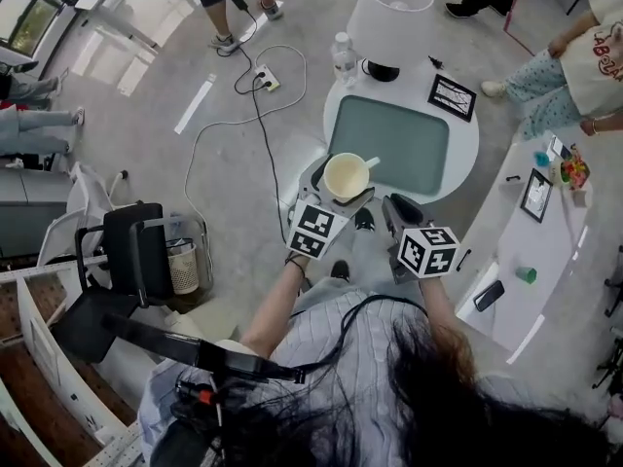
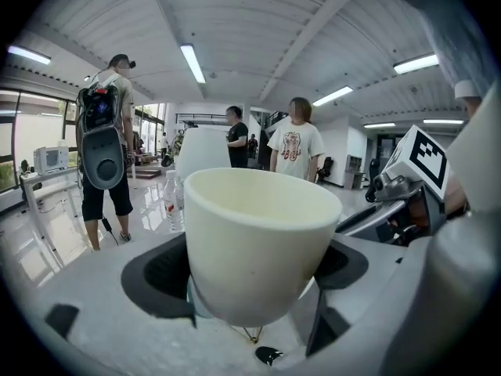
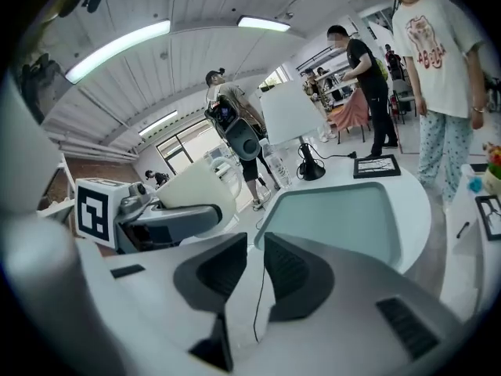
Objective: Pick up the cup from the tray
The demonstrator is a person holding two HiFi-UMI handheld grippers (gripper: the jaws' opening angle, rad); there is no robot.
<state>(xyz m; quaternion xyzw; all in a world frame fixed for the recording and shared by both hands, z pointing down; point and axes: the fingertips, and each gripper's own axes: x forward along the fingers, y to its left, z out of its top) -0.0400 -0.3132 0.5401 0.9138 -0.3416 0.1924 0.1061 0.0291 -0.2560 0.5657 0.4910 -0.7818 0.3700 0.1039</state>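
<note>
A cream cup (image 1: 346, 175) with a handle hangs off the near left edge of the grey-green tray (image 1: 389, 144), clear of it. My left gripper (image 1: 343, 200) is shut on the cup's lower body. In the left gripper view the cup (image 2: 262, 225) fills the gap between the dark pads (image 2: 156, 276) of the left gripper (image 2: 254, 292). My right gripper (image 1: 399, 210) hovers beside it, near the tray's front edge, shut on nothing. The right gripper view shows the right gripper (image 3: 252, 261) with pads closed together, the cup (image 3: 196, 188) at its left and the tray (image 3: 337, 210) ahead.
The tray lies on a round white table (image 1: 465, 154) with a white lamp (image 1: 389, 17), a water bottle (image 1: 343, 58) and a framed picture (image 1: 452, 96). A long white counter (image 1: 526, 261) stands at the right. A black chair (image 1: 136, 251) and floor cables (image 1: 255, 95) are at the left. People stand around.
</note>
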